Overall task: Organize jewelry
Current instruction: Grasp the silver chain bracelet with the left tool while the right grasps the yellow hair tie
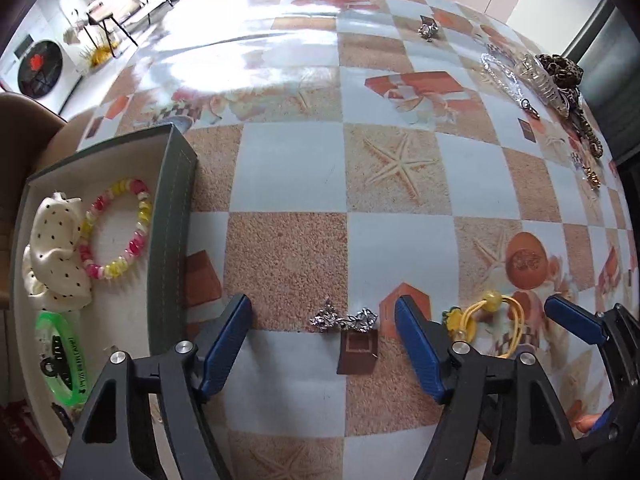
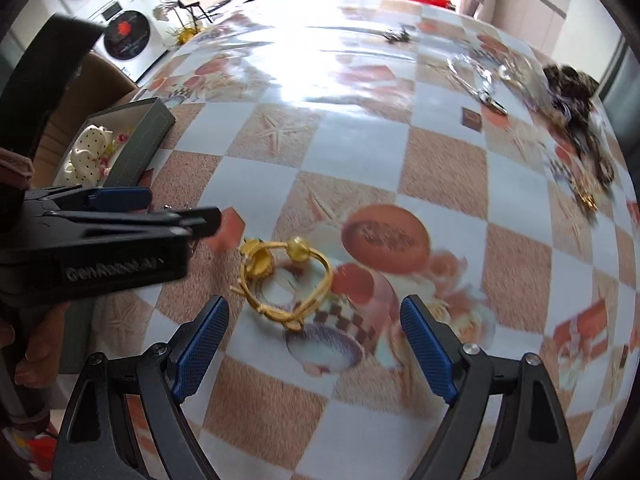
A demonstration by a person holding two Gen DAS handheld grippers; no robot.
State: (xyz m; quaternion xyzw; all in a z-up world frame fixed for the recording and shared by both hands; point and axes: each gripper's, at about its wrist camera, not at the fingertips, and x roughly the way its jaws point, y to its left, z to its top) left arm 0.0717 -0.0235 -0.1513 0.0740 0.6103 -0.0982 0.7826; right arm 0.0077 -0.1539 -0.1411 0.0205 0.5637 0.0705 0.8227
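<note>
My left gripper is open, low over the table, with a silver clip lying between its blue fingers. A grey jewelry box at the left holds a pink-yellow bead bracelet, a dotted white scrunchie and a green bangle. My right gripper is open and empty, just short of a yellow hair tie on the table. The hair tie also shows in the left wrist view, with a right gripper finger beside it.
At the table's far right lie a clear bead chain, a leopard scrunchie, small gold pieces and a silver piece. The left gripper body is at the left of the right wrist view. A brown chair stands behind the box.
</note>
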